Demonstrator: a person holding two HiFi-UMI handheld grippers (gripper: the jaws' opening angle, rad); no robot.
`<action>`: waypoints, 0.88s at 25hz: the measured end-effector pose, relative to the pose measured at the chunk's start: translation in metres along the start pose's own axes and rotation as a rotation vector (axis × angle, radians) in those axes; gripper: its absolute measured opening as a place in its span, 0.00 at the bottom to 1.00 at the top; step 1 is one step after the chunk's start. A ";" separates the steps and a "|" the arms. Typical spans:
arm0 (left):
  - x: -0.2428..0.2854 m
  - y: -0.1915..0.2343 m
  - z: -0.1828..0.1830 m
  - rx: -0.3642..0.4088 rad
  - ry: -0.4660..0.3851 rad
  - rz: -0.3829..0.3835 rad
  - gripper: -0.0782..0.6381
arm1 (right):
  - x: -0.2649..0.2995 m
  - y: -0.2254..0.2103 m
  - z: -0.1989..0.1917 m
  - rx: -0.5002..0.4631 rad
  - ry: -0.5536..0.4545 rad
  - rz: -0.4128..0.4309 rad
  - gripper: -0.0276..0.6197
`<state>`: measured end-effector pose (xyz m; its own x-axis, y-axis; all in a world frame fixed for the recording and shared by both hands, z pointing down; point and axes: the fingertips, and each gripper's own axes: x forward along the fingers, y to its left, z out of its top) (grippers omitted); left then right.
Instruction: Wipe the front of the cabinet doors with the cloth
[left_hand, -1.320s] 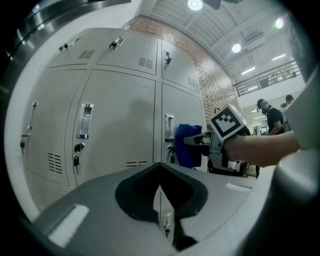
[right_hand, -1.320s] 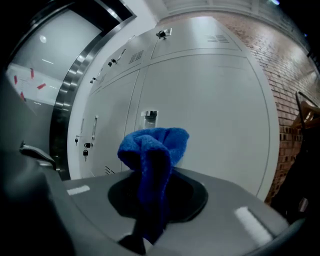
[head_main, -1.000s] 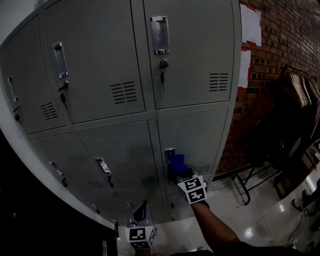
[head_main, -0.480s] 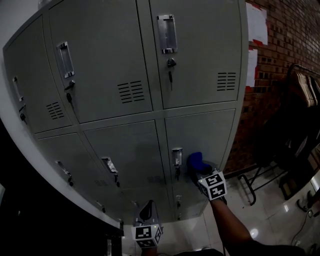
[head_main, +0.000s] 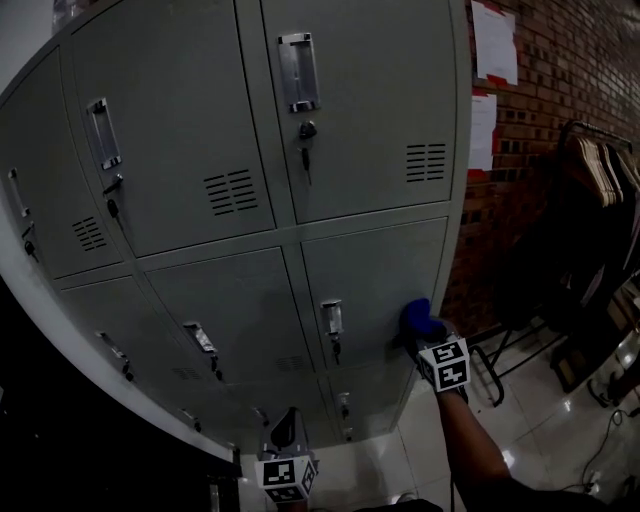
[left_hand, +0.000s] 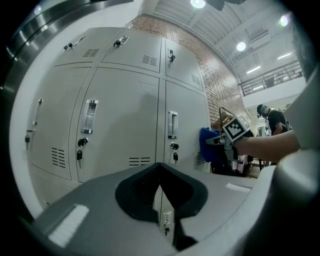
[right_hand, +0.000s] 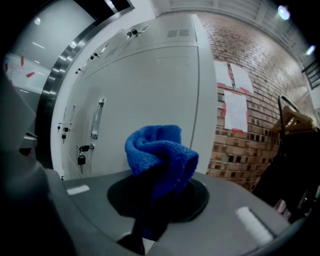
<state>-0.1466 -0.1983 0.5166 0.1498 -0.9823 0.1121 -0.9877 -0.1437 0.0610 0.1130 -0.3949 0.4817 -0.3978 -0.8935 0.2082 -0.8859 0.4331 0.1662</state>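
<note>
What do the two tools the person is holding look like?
Both are chunky and grey, with black padding around the jaws and small white strips on top. The left tool and the right tool each carry a white cube printed with black square patterns. The right forearm is bare, with no sleeve in view.

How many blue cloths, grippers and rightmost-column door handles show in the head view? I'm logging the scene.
Blue cloth: 1
Grippers: 2, left gripper, right gripper
Rightmost-column door handles: 3, top handle, middle handle, bottom handle
Total: 6
</note>
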 end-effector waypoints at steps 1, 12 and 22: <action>-0.001 -0.002 0.000 0.001 0.003 -0.001 0.13 | -0.002 -0.007 -0.002 0.006 0.002 -0.016 0.15; -0.009 -0.006 -0.008 0.017 0.018 0.002 0.13 | -0.013 -0.036 -0.013 0.006 0.007 -0.111 0.14; -0.010 -0.006 -0.014 0.017 0.041 0.014 0.13 | -0.013 -0.019 -0.076 0.052 0.101 -0.089 0.14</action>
<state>-0.1417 -0.1858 0.5286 0.1378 -0.9785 0.1536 -0.9902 -0.1327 0.0428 0.1527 -0.3827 0.5494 -0.2935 -0.9104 0.2917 -0.9287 0.3439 0.1387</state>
